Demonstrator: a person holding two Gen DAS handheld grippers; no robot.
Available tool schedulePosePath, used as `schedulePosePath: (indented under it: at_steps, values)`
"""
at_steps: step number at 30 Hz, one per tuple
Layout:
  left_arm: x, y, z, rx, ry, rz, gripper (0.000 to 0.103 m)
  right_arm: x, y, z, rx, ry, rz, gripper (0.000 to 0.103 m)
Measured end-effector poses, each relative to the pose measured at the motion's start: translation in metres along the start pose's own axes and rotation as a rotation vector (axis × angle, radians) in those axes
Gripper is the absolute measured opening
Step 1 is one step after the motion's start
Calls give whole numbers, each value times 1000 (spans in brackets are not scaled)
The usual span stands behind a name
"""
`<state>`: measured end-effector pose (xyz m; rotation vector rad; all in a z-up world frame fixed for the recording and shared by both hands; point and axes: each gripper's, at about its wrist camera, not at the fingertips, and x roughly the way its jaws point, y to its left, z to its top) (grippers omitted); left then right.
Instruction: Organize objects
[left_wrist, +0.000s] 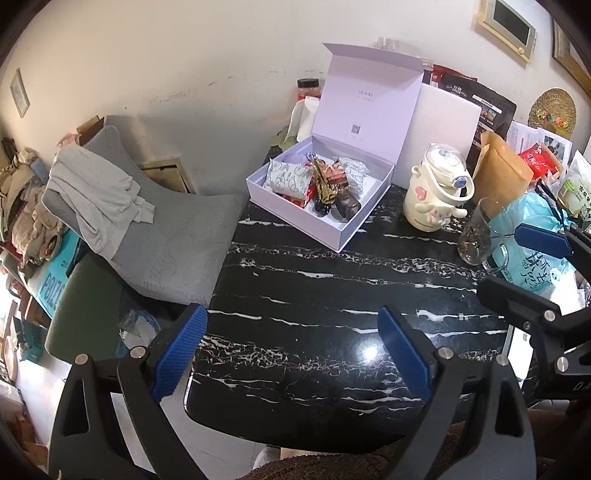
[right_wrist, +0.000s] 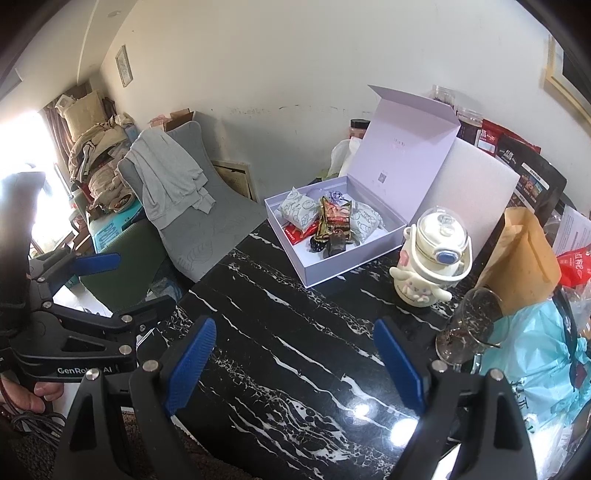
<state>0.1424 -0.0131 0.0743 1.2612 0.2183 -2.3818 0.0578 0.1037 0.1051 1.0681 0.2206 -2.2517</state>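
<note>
An open lavender box (left_wrist: 258, 186) (right_wrist: 334, 275) sits at the back of the black marble table (left_wrist: 314, 295) (right_wrist: 295, 332), its lid raised. Several snack packets (left_wrist: 325, 181) (right_wrist: 332, 219) lie inside. To its right stand a cream cartoon bottle (left_wrist: 432, 192) (right_wrist: 428, 258) and a glass mug (left_wrist: 476, 236) (right_wrist: 465, 321). My left gripper (left_wrist: 291, 350) (right_wrist: 146, 280) hovers open over the table's near part, nothing between its blue pads. My right gripper (right_wrist: 295, 362) (left_wrist: 498, 258) is open too, empty, just left of the mug.
A brown paper pouch (left_wrist: 498, 173) (right_wrist: 524, 258), a teal plastic bag (left_wrist: 535, 258) (right_wrist: 535, 354) and dark packets (right_wrist: 535, 177) crowd the table's right side. Left of the table is a grey cushioned chair (left_wrist: 177, 236) with a grey cloth (left_wrist: 92, 192). A hand (right_wrist: 40, 395) holds the left gripper.
</note>
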Motion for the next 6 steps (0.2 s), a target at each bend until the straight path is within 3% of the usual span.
schedulePosePath:
  at_steps: [6]
  values:
    - [10, 7, -4, -17, 23, -24, 93, 10, 1, -1, 10, 28, 14, 88]
